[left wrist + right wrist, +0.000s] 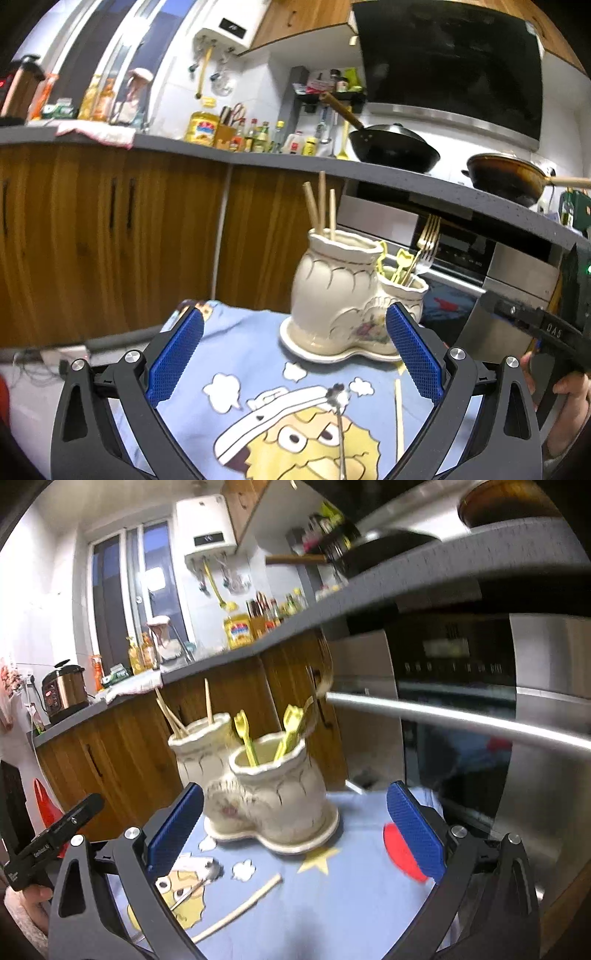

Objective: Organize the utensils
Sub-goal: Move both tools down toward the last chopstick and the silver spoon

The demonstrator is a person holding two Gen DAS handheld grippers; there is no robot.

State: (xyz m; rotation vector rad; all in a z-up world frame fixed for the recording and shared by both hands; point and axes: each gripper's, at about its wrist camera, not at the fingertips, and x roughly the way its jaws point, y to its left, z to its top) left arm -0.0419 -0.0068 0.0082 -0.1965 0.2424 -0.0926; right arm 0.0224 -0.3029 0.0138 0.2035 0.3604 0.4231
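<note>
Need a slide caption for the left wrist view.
Open left gripper above a cartoon cloth with a spoon and chopstick, facing a ceramic holder.

Cream holder (332, 291), faint floral print. Yellow forks (284, 734). Pale wood chopsticks (321, 205). Blue cloth (236, 354), cartoon face, white clouds. Claw pads (177, 354) blue.

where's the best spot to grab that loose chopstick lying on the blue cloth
Probably mid-shaft. The chopstick lies flat on the cloth, clear of the ceramic holder, with a metal utensil beside its near half. Come from above, jaws straddling the thin shaft crosswise. The right gripper is wide open and empty.
</note>
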